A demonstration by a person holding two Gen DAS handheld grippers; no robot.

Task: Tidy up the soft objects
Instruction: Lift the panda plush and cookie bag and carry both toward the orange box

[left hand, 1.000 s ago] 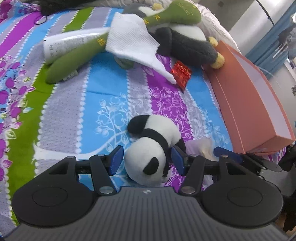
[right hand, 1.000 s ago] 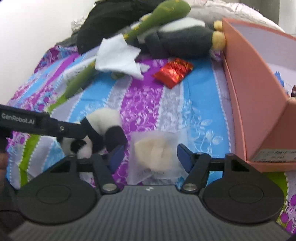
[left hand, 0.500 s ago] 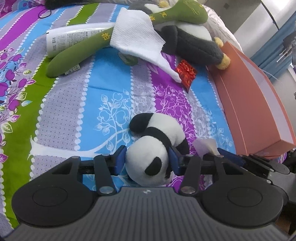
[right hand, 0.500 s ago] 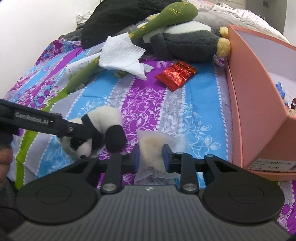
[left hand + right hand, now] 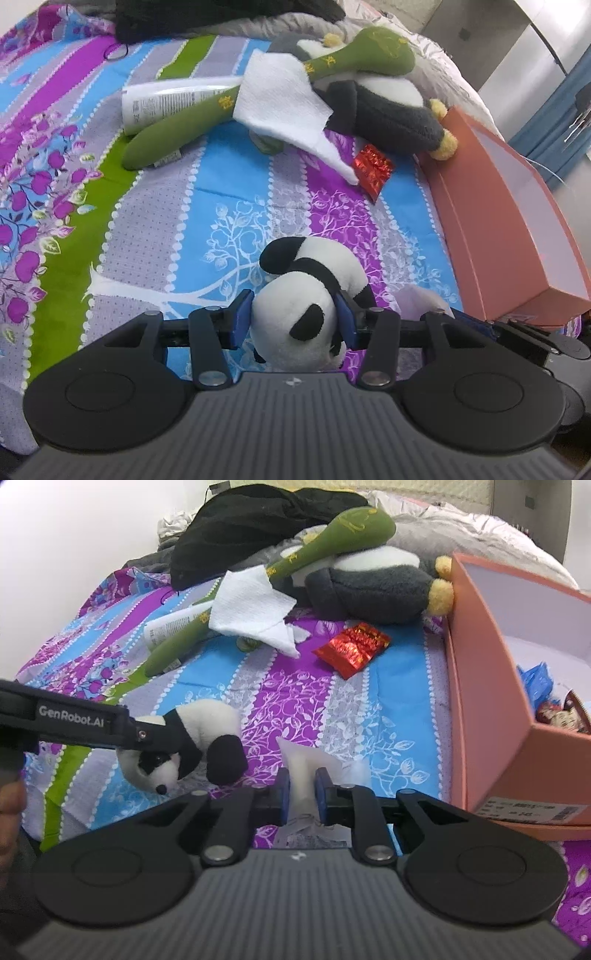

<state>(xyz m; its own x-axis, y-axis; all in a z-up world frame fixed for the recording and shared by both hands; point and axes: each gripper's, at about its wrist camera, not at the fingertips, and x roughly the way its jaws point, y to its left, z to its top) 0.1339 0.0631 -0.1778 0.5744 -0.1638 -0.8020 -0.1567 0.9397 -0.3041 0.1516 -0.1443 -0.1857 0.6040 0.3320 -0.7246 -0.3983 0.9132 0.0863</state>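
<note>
A second ago both grippers stood wide. Now the left gripper (image 5: 293, 319) clamps the small panda (image 5: 306, 295) near the bed's (image 5: 236, 206) edge, while the right gripper (image 5: 303, 790) is closing, pinching the clear-wrapped cream pad (image 5: 304, 771) beside the pink box (image 5: 491, 716).

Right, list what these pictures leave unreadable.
- Box contents: right wrist view, wall and frame edge hide most; left wrist view shows only its outside.
- Pouch label: right view, right gripper closing on it covers it.
- Panda face: left view, left gripper clamps it.
- Tube print: too small.
</note>
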